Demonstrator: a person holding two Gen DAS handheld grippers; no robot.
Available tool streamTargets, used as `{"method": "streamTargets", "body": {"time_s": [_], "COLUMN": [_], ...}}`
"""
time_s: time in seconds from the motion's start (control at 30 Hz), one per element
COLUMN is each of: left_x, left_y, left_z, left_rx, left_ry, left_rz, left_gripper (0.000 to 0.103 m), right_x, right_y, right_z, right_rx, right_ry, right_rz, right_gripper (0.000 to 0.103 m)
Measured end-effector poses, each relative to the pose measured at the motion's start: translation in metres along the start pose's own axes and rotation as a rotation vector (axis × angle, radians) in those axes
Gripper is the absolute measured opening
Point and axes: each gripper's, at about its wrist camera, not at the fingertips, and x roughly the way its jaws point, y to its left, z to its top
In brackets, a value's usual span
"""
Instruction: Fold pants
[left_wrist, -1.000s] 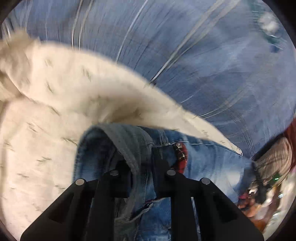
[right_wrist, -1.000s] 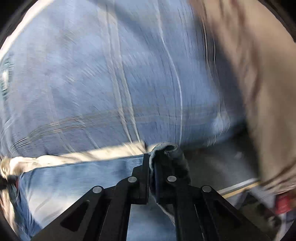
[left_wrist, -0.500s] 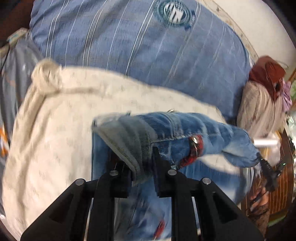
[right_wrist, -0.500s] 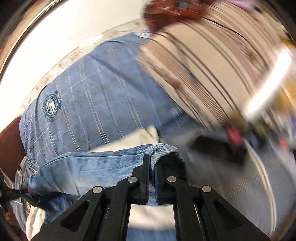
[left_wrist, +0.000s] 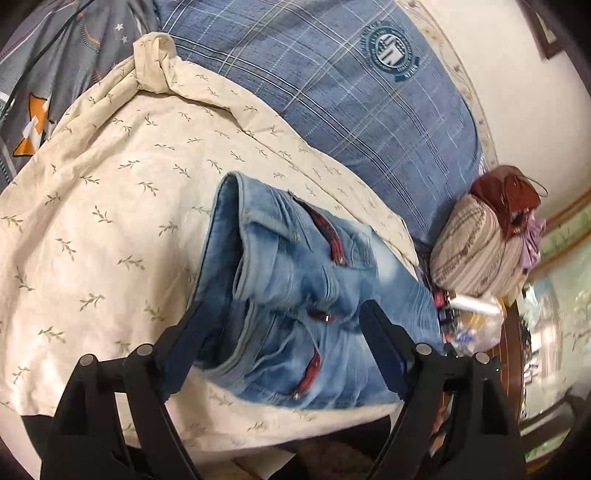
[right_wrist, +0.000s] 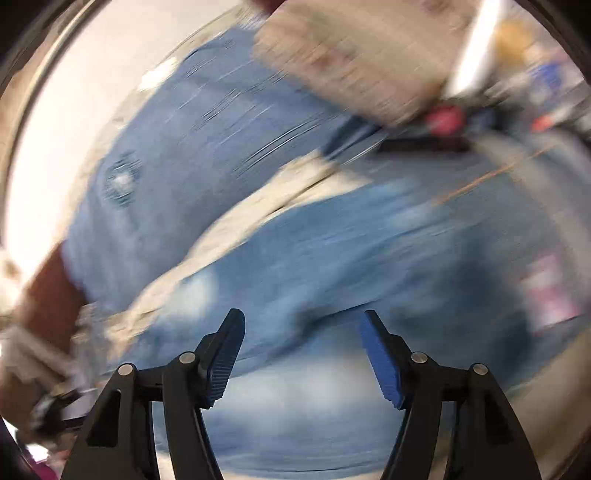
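Folded jeans (left_wrist: 295, 295) lying on cream blanket (left_wrist: 110, 184); left gripper (left_wrist: 280, 325) and right gripper (right_wrist: 303, 343) jaws opening above jeans, pinching nothing.

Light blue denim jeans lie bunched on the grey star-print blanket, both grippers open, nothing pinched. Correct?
Not quite. The light blue denim jeans lie on the cream leaf-print quilt, as the left wrist view shows. The left gripper and right gripper are opening, and nothing is pinched.
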Motion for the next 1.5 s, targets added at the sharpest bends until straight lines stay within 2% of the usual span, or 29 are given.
{"method": "streamTargets", "body": {"time_s": [0.03,0.07,0.2,0.3,0.37,0.4,0.43,0.47,0.5,0.6,0.67,0.73,0.8,0.83,0.9,0.97,1.07,1.1,1.13,1.17,1.2,1.23,1.33,1.4,1.47,1.5], "left_x": [0.005,0.016,0.049,0.069,0.079,0.088,0.093,0.097,0.091,0.058,0.029,0.009,0.011,0.018,0.046,0.055,0.038,0.029,0.026,0.020,0.016,0.018,0.027,0.040,0.045,0.048], "left_y": [0.000,0.001,0.010,0.012,0.013,0.013,0.012,0.010,0.010,-0.004,-0.013,-0.017,-0.010,-0.004,0.017,0.027,0.017,0.014,0.013,0.014,0.016,0.019,0.025,0.029,0.025,0.020], "left_z": [0.003,0.006,0.008,0.015,0.020,0.025,0.029,0.033,0.035,0.028,0.012,-0.009,-0.033,-0.041,-0.057,-0.059,-0.053,-0.051,-0.049,-0.048,-0.048,-0.047,-0.047,-0.049,-0.050,-0.047], "left_rx": [-0.008,-0.026,-0.103,-0.134,-0.154,-0.163,-0.165,-0.166,-0.168,-0.115,-0.050,0.021,0.060,0.061,0.019,-0.025,0.000,0.011,0.014,0.009,-0.006,-0.017,-0.066,-0.084,-0.076,-0.069], "left_ry": [0.014,0.040,0.114,0.131,0.136,0.146,0.165,0.184,0.172,0.119,0.101,0.084,0.093,0.111,0.184,0.203,0.177,0.154,0.146,0.134,0.125,0.121,0.152,0.184,0.180,0.173], "left_rz": [0.004,0.008,0.009,0.031,0.047,0.050,0.062,0.075,0.072,0.029,-0.012,-0.007,0.052,0.078,0.154,0.141,0.118,0.102,0.087,0.058,0.035,0.024,0.007,0.033,0.068,0.089], "left_gripper": [0.084,0.084,0.083,0.084,0.082,0.061,0.037,0.036,0.033,0.031,0.031,0.031,0.031,0.031,0.031,0.031,0.032,0.039,0.050,0.056,0.064,0.068,0.068,0.068,0.067,0.059], "right_x": [0.022,0.039,0.100,0.123,0.133,0.136,0.139,0.141,0.137,0.100,0.074,0.055,0.055,0.062,0.081,0.089,0.059,0.041,0.021,0.006,-0.009,-0.026,-0.040,-0.036,-0.025,-0.016], "right_y": [0.010,0.016,0.040,0.041,0.041,0.040,0.040,0.041,0.042,0.056,0.065,0.066,0.060,0.051,0.029,0.015,0.008,0.002,-0.010,-0.021,-0.037,-0.057,-0.096,-0.111,-0.119,-0.119], "right_z": [-0.006,-0.010,-0.029,-0.036,-0.036,-0.034,-0.034,-0.033,-0.032,-0.029,-0.031,-0.046,-0.065,-0.081,-0.102,-0.108,-0.090,-0.080,-0.068,-0.060,-0.051,-0.039,-0.014,-0.002,0.012,0.022], "right_rx": [0.027,0.042,0.087,0.158,0.186,0.193,0.194,0.188,0.176,0.102,0.037,-0.011,-0.030,-0.037,0.005,0.071,0.078,0.079,0.099,0.121,0.150,0.187,0.284,0.338,0.356,0.347], "right_ry": [0.060,0.100,0.269,0.312,0.285,0.261,0.251,0.252,0.244,0.195,0.180,0.207,0.244,0.283,0.354,0.377,0.271,0.205,0.126,0.066,-0.001,-0.070,-0.133,-0.147,-0.153,-0.144], "right_rz": [0.078,0.118,0.142,0.164,0.168,0.164,0.163,0.175,0.184,0.238,0.261,0.268,0.226,0.171,0.100,0.102,0.111,0.110,0.090,0.065,0.020,-0.042,-0.120,-0.102,-0.077,-0.085], "right_gripper": [0.067,0.067,0.067,0.067,0.066,0.055,0.025,0.009,0.004,0.004,0.004,0.004,0.005,0.005,0.009,0.010,0.022,0.030,0.039,0.043,0.047,0.047,0.047,0.047,0.047,0.044]}}
